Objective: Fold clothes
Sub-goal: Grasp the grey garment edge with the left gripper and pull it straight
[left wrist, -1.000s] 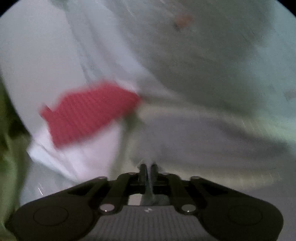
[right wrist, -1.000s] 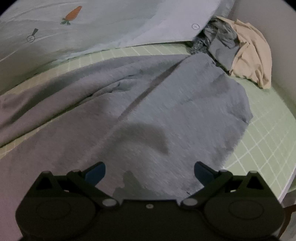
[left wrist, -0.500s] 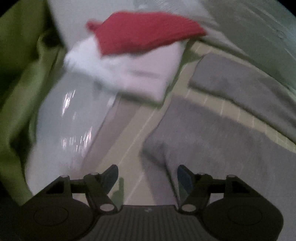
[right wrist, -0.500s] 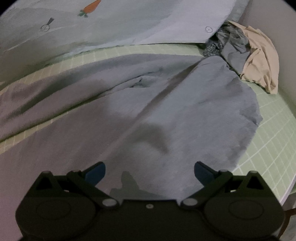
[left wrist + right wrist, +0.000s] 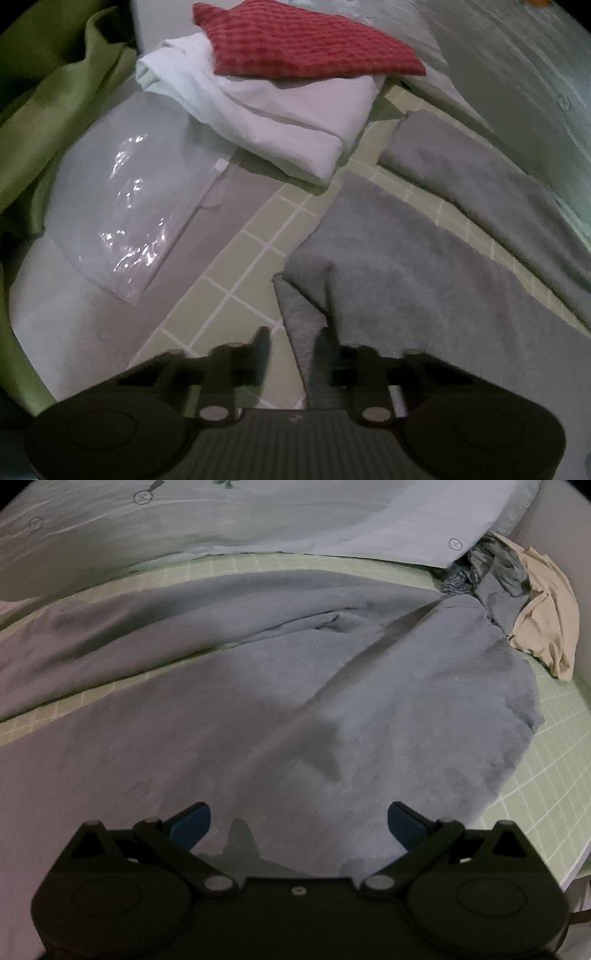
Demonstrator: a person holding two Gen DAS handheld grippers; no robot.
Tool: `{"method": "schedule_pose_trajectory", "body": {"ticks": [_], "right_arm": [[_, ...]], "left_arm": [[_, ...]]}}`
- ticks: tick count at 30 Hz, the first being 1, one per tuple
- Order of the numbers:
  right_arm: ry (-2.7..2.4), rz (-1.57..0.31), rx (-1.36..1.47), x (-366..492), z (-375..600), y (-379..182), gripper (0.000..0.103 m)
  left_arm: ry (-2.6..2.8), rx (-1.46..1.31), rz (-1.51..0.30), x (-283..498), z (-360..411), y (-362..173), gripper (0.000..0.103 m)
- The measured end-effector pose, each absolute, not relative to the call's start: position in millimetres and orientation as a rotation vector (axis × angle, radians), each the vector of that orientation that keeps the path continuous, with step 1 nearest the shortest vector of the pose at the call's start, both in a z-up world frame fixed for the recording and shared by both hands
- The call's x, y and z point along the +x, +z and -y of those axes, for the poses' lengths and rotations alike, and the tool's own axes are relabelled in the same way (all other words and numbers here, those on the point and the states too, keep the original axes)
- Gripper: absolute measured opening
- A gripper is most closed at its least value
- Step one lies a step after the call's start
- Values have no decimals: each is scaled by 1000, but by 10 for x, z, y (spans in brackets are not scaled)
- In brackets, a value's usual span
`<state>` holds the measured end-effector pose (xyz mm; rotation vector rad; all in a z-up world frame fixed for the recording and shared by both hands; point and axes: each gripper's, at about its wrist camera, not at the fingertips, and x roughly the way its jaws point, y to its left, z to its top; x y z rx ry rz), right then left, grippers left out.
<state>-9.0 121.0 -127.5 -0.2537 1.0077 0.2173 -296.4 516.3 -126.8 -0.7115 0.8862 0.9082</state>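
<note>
My left gripper (image 5: 291, 345) is half-closed around a corner of the grey garment (image 5: 424, 266) (not yet pinched); the right gripper (image 5: 299, 821) gapes empty above it on the green mat (image 5: 546, 775). Judging: closing, then lifting that corner.

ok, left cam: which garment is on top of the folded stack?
The red checked cloth. It lies on the white folded garment; the grey garment lies spread separately on the mat.
</note>
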Motion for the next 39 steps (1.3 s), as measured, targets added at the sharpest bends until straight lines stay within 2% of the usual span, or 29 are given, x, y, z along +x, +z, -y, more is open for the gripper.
{"method": "schedule_pose_trajectory", "body": {"ticks": [2,4,7,9,14,15,17,25,30,31,33,39], "right_arm": [[218,-1004,-261,-130,-1209,-1265,103],[214,-1002,-268,-170,-1203,-1260,103],[206,-1006,-271,-222,-1201,-1267,103],[199,-1011,-273,-250,-1207,-1278,103],[197,-1004,-294,-342,-1201,-1263,103],[199,-1001,-302,-365,-1201,-1260,103],[201,-999,-317,-401,-1187,-1261,103],[220,-1007,-337,-492,-1197,-1334,103],[250,-1010,-322,-512,-1206,-1370,103],[257,-1011,-317,-513,-1207,-1376,103],[271,-1012,-307,-516,-1208,-1388,103],[252,-970,-228,-433,-1032,-1323,103]], "left_arm": [[915,-719,-878,-3008,-5170,-1251,10],[910,-696,-881,-3022,-5168,-1221,9],[865,-691,-888,-2976,-5183,-1243,14],[873,-676,-903,-2917,-5211,-1289,21],[857,-615,-888,-2819,-5254,-1322,24],[849,-607,-887,-2821,-5249,-1326,19],[841,-591,-885,-2837,-5239,-1328,1],[1084,-625,-846,-3513,-5173,-1177,2],[1157,-621,-917,-3750,-5039,-1224,4],[1163,-635,-906,-3791,-5028,-1197,6],[1155,-664,-876,-3800,-4968,-1136,30],[1055,-587,-856,-3393,-4705,-942,60]]}}
